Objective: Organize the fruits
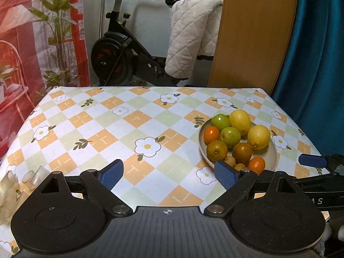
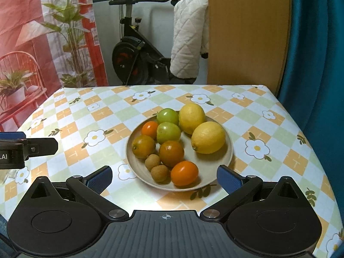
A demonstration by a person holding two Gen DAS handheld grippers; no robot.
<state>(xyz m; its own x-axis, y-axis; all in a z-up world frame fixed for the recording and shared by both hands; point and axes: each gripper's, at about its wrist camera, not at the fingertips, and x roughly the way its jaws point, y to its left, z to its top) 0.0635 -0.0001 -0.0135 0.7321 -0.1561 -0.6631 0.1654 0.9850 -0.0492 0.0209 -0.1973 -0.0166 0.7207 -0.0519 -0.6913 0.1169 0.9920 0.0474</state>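
Note:
A beige plate [image 2: 228, 157] [image 1: 272, 158] holds several fruits: two yellow lemons [image 2: 208, 137] [image 1: 258, 137], two green fruits [image 2: 168, 132] [image 1: 229, 137], orange and brownish citrus [image 2: 184, 173] [image 1: 217, 150], and two small brown longans [image 2: 159, 173]. My right gripper [image 2: 165, 179] is open and empty, just in front of the plate's near rim. My left gripper [image 1: 169, 174] is open and empty over the tablecloth, left of the plate. Its right pad [image 1: 225, 175] hides part of the plate's near edge.
The table has a checked flower-print cloth [image 1: 103, 124]. Clear plastic items [image 1: 32, 177] lie at its left edge. Behind stand an exercise bike [image 1: 120, 49], a wooden panel [image 1: 253, 32] and a blue curtain [image 1: 318, 53]. The left gripper's finger shows in the right wrist view [image 2: 40, 146].

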